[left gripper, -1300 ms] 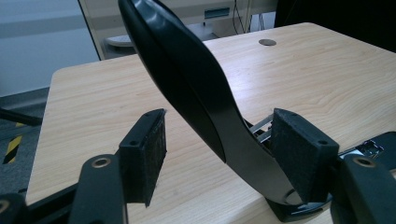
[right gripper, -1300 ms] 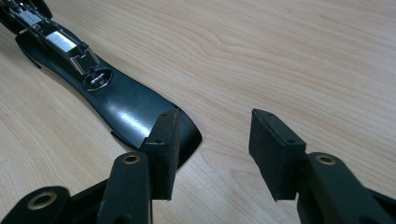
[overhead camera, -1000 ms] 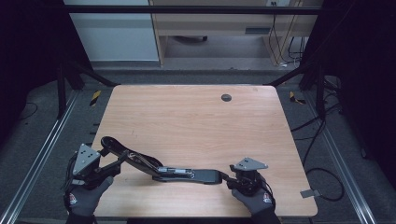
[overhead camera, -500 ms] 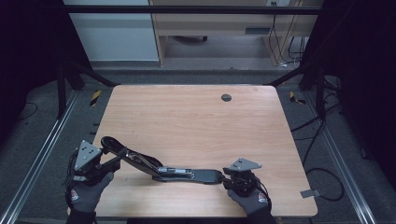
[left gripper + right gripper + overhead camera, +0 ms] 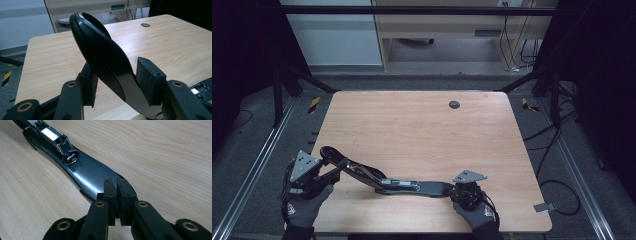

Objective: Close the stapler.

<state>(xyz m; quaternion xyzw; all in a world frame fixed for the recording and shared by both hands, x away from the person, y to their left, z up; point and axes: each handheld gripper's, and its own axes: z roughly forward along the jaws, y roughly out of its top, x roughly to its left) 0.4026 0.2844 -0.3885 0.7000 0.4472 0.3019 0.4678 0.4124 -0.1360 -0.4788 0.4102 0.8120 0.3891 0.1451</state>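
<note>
Since the earlier frame, we had closed both tongs, and the right hand had crept a little inward toward the stapler's base.

We worked over a pale wooden desk with a small round grommet near its far edge. A long black stapler, swung fully open, lay flat across the near part of the desk, just ahead of our two gloved hands.

Our left tongs had just been closing, and the curved black handle of the stapler stood between the pads; the right pad touched it, while whether the left pad pressed on it we could not tell. That handle rose tilted off the desk at the stapler's left end.

Our right tongs had also just been closing and were pressed nearly together, pinching the thin glossy end of the base, which lay flat on the wood. Farther along the base sat the shiny metal magazine.
</note>
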